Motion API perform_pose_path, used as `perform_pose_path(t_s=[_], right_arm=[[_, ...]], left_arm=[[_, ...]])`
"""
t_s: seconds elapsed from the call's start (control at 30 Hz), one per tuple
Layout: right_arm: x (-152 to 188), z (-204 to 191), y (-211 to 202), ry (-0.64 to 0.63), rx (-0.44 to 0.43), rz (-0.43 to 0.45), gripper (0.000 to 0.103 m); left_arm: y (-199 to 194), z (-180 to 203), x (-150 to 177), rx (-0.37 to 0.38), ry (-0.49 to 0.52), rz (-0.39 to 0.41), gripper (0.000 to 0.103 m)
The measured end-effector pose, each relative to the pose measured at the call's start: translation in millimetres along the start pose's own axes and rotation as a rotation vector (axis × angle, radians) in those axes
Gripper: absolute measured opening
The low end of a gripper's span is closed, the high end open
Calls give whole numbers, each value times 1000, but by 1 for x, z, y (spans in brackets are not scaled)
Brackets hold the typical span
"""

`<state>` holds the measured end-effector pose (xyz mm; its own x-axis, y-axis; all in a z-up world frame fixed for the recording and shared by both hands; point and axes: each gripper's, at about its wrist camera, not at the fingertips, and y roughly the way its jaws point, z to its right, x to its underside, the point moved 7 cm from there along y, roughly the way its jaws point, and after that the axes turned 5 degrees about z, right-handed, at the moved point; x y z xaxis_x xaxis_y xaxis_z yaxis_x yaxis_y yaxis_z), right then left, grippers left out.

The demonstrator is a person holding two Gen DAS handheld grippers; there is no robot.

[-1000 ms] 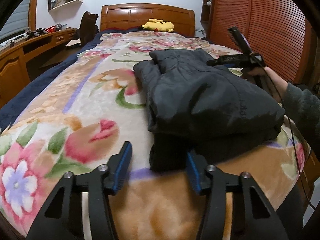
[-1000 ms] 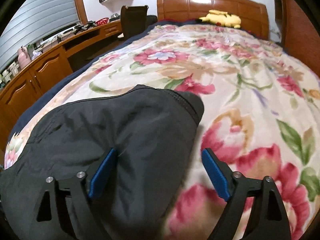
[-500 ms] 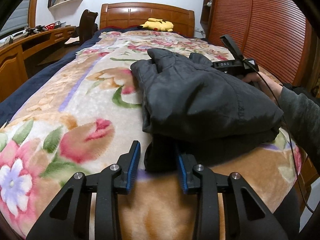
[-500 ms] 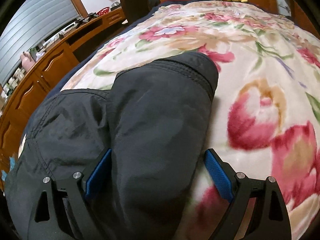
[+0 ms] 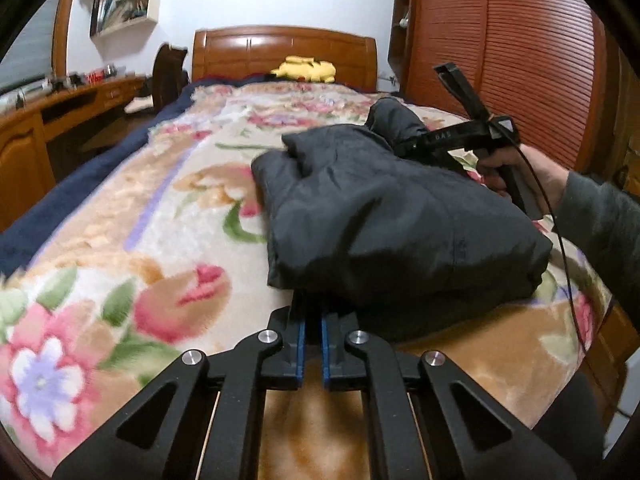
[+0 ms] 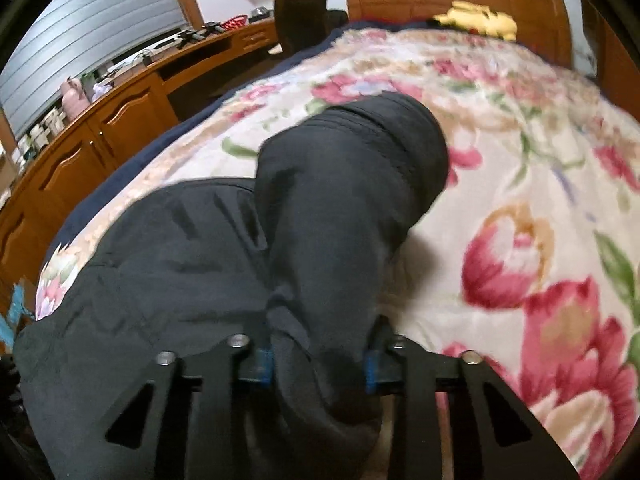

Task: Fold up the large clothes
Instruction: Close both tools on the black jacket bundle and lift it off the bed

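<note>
A dark grey padded jacket [image 5: 392,216] lies bunched and partly folded on the flowered bed cover [image 5: 132,248]. My left gripper [image 5: 313,316] is shut, its blue pads pinched on the jacket's near edge. My right gripper [image 6: 318,354] is shut on a thick sleeve [image 6: 352,208] of the jacket, which bulges out between the fingers. In the left wrist view the right gripper [image 5: 420,146] sits at the jacket's far right side, held by a hand.
The wooden headboard [image 5: 284,52] with a yellow plush toy [image 5: 306,69] stands at the far end. A wooden desk [image 5: 36,128] and a chair [image 5: 168,72] run along the left. A slatted wardrobe [image 5: 500,60] is on the right.
Both grippers have closed. The left one moved in and pinched the jacket's near edge. The right one closed on the sleeve, which has lifted and bunched up.
</note>
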<state>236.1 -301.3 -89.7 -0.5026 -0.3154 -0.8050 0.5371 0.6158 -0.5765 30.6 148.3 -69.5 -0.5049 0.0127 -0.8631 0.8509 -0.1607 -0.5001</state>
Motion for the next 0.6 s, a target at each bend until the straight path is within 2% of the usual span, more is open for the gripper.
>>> perform_pose_path(t_s=[0.2, 0.5, 0.6], right_arm=[[-12, -37, -18, -33, 10, 60, 28], [-18, -133, 0, -139, -21, 26, 28], [-25, -168, 13, -176, -35, 18, 28]], left_arm=[[-31, -21, -8, -38, -11, 66, 5], [-85, -98, -16, -136, -37, 154, 4], [-96, -126, -18, -185, -32, 160, 4]])
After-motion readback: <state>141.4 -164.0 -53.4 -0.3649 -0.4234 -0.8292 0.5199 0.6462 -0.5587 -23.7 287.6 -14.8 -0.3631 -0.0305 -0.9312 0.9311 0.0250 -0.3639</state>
